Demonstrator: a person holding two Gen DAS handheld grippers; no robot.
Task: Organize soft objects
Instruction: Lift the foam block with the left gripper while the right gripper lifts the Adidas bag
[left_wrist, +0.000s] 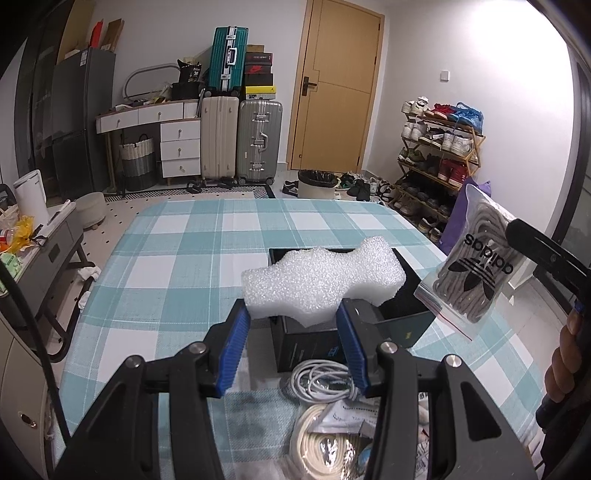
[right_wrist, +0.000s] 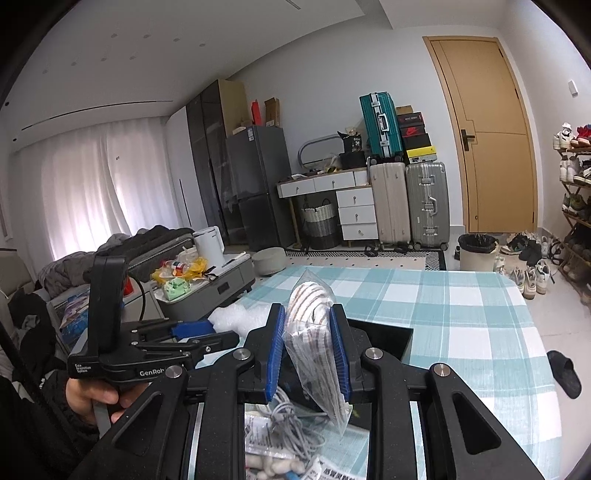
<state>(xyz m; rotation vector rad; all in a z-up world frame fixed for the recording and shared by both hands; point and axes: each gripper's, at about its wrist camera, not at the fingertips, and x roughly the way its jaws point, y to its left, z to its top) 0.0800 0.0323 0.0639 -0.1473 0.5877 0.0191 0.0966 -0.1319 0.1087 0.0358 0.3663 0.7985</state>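
Clamping a white foam block (left_wrist: 321, 278) by its near edge, the left gripper (left_wrist: 291, 332) has its blue-padded fingers (left_wrist: 233, 345) closed onto the block's two sides, and the block juts forward at the centre of the left wrist view, above an open black box (left_wrist: 402, 295) that sits on the checked tabletop (left_wrist: 166, 258). The foam's far edge reaches over the box's far rim, and its right corner hangs over the dark opening. The right gripper (right_wrist: 308, 354) pinches a clear zip bag of grey-and-white laces (right_wrist: 314, 343) between its fingers (right_wrist: 275, 354), closed on the bag's middle so that the top stands up above the fingertips and the bottom corner hangs below them. In the left wrist view that same bag, with an Adidas logo, shows at the right of the frame, held in the air just right of the box and apart from the foam. Low in both frames, near the grippers, lie a coiled grey cable (left_wrist: 321, 380), a cream rope coil (left_wrist: 317, 443) and printed packets (right_wrist: 332, 467). Beyond the box, toward the upper part of the frame, the tabletop runs bare to its far edge, with open cloth also to the left of the box.
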